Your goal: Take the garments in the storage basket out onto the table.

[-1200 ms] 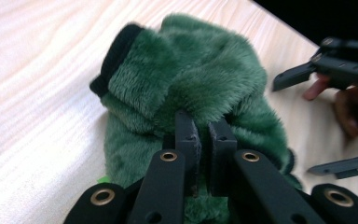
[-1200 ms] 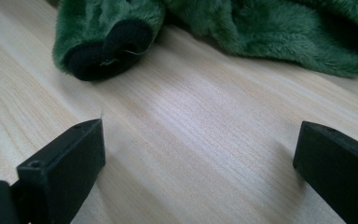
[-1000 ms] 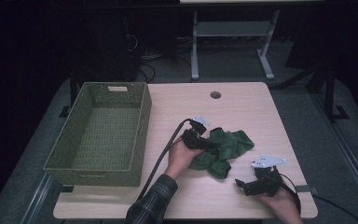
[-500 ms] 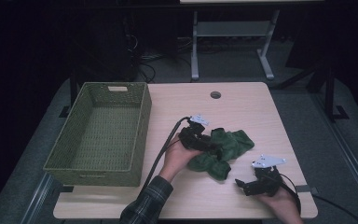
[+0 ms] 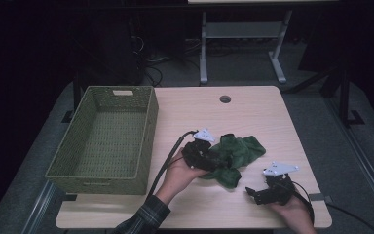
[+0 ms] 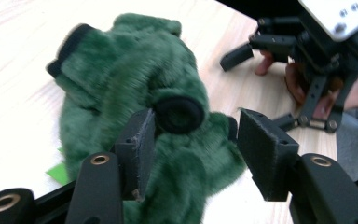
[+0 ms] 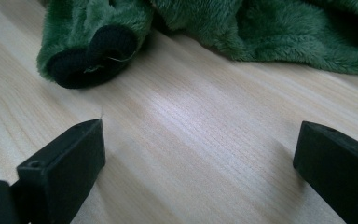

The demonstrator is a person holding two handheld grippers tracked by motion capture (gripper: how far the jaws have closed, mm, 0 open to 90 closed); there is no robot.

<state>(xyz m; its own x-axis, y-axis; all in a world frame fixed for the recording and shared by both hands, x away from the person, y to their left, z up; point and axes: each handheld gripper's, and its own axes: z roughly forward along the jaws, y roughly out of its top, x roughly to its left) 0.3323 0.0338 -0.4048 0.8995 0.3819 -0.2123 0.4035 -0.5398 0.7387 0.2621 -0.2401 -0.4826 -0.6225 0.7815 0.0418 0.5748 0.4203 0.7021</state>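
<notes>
Both fingers of the left gripper (image 6: 191, 140) have just opened off the green plush cloth (image 6: 135, 84), right gripper's (image 7: 200, 163) wide apart, empty.

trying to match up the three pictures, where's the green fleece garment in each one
High view: the green fleece garment lies right of centre on the table, beside the left gripper.
Left gripper view: centre-left, beyond the open jaws.
Right gripper view: along the top edge.
Shared landmark: its black cuff.
</notes>
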